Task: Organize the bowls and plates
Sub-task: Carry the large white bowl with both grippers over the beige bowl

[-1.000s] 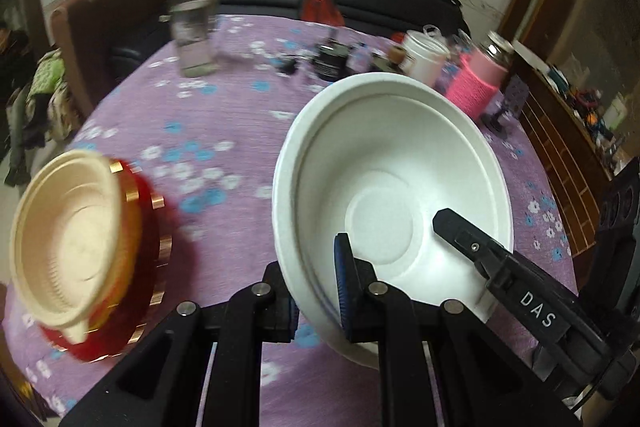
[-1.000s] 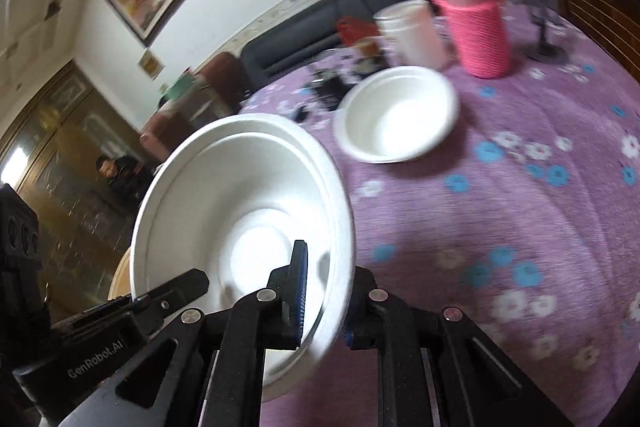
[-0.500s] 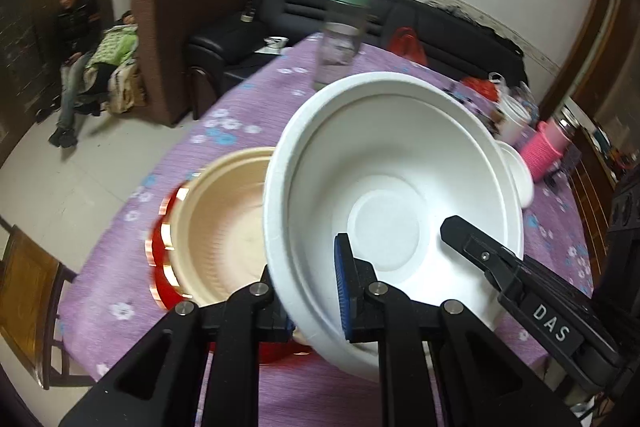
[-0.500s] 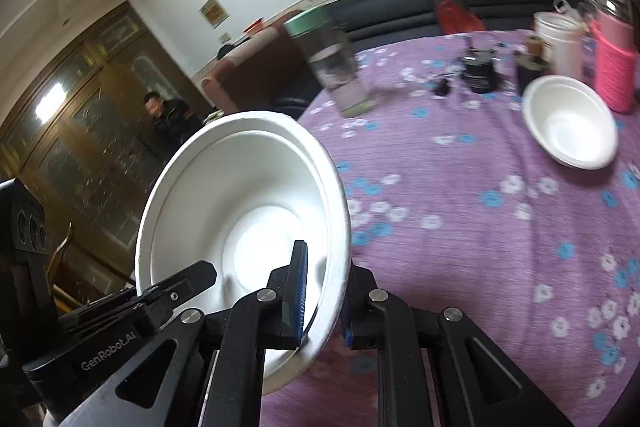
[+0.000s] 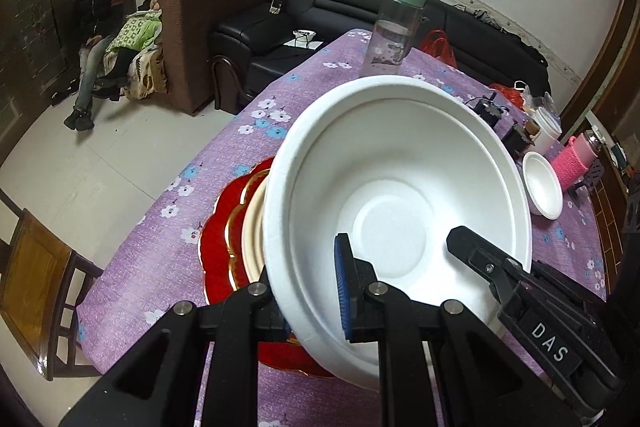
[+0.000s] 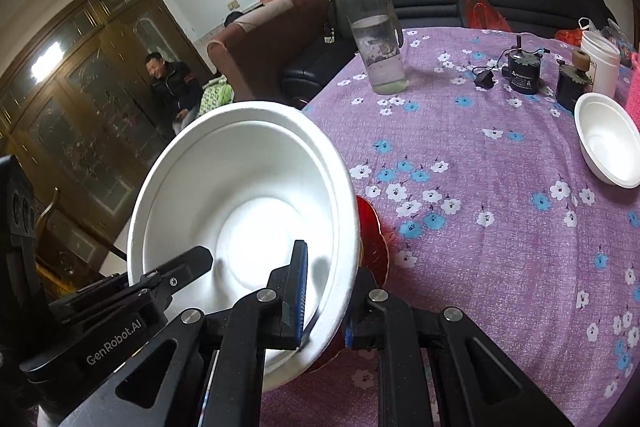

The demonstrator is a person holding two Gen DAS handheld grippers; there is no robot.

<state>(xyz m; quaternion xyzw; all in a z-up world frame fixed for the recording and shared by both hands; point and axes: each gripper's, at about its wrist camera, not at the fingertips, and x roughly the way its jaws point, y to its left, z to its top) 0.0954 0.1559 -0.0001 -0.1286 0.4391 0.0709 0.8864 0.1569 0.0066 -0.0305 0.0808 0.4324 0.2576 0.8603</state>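
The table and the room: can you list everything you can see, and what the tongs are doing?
Big bowl: one, white, held above the cream bowl.
Cream bowl: one, on the red plate.
Red plate: one, gold trim, near table edge.
Small bowl: one, white, far right.
Bottle: one, clear, green lid, far side.
White cup: one, far right.
Pink flask: one, beside small bowl.
Black gadgets: a few, far side.
Tablecloth: purple, flowered.
Sofas: brown and black, behind.
Chair: wooden, left.
Person: seated, far left.
Left tongs: shut on big bowl.
Right tongs: shut on big bowl.
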